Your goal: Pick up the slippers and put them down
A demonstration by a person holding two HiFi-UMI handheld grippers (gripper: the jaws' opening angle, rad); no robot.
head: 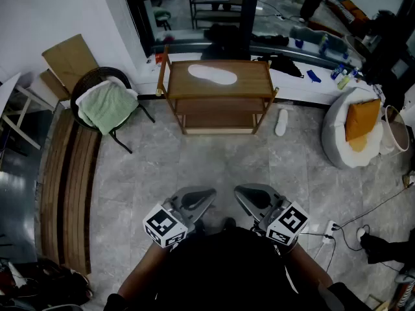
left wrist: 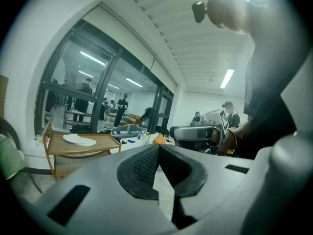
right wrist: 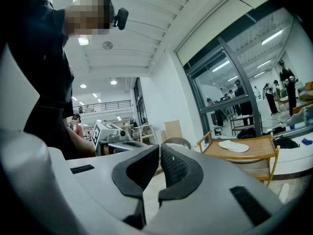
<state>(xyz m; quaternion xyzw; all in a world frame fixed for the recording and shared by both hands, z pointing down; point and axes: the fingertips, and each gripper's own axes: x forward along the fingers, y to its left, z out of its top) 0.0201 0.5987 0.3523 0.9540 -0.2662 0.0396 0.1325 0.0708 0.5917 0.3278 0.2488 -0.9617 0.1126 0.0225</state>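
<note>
Holds left tongs [head: 209, 194] and right tongs [head: 240, 192] closed, empty, side by side. Finds one slipper [head: 213, 75] well ahead on desk [head: 254, 83], second slipper [head: 281, 122] on floor [head: 214, 162] beyond right tongs, beside desk.

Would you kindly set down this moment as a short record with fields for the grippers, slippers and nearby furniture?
Left gripper: shut, fingers together, empty
Right gripper: shut, empty
First slipper: white, on top of the wooden rack
Second slipper: white, on the floor, right of the rack
Chair: left of the rack, green cloth on its seat
Progress: neither slipper picked up; both grippers far from them
</note>
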